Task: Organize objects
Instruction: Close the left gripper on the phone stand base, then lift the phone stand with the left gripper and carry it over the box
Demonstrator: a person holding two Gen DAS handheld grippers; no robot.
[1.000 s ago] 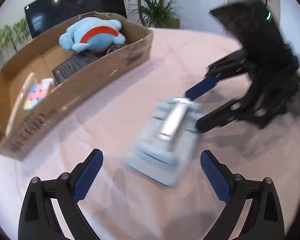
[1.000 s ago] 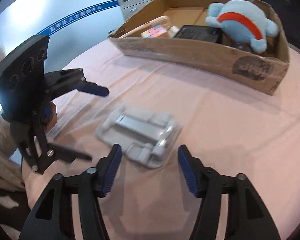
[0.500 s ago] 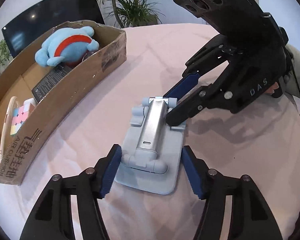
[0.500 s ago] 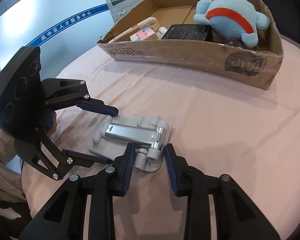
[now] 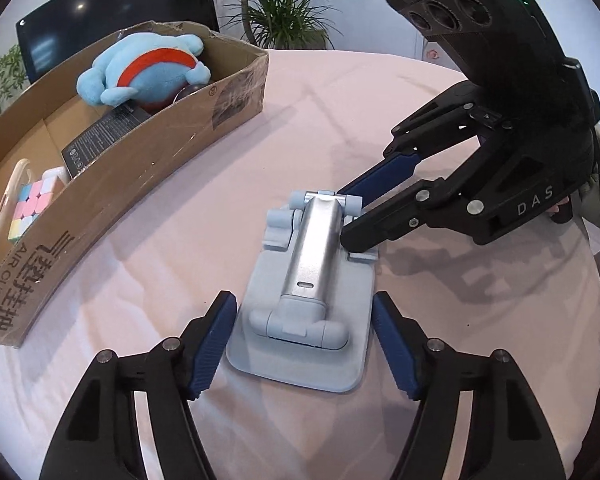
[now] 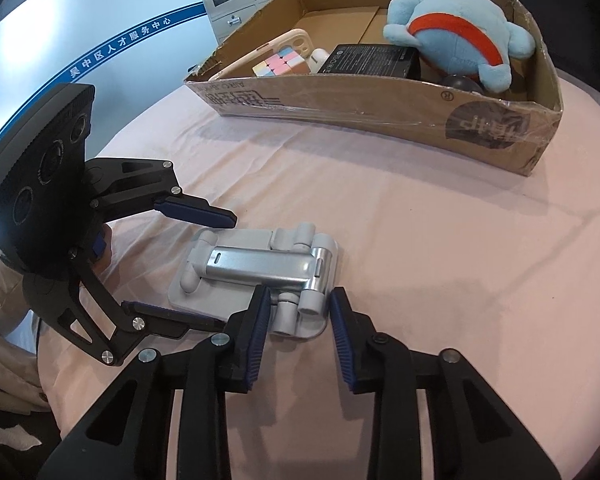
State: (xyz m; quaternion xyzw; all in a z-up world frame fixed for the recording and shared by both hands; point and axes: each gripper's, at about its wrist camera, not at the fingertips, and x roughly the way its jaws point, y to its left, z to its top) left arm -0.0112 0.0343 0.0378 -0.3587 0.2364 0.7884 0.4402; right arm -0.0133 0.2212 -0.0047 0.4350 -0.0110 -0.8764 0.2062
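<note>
A folded grey phone stand with a silver arm (image 5: 312, 276) lies flat on the pink tablecloth; it also shows in the right wrist view (image 6: 260, 272). My left gripper (image 5: 304, 344) is open, its fingers on either side of the stand's base plate. My right gripper (image 6: 298, 314) is open, its jaws astride the stand's hinge end. In the left wrist view the right gripper (image 5: 354, 216) reaches the stand's far end from the right. In the right wrist view the left gripper (image 6: 208, 268) comes in from the left.
A long cardboard box (image 5: 112, 184) stands at the back left. It holds a blue plush toy (image 5: 148, 68), a black box (image 5: 104, 136), a pastel puzzle cube (image 5: 30, 204) and a phone case. The box also shows in the right wrist view (image 6: 380, 108).
Both grippers have moved in onto the stand. The left jaws have narrowed around its base and the right jaws have narrowed around its hinge end.
</note>
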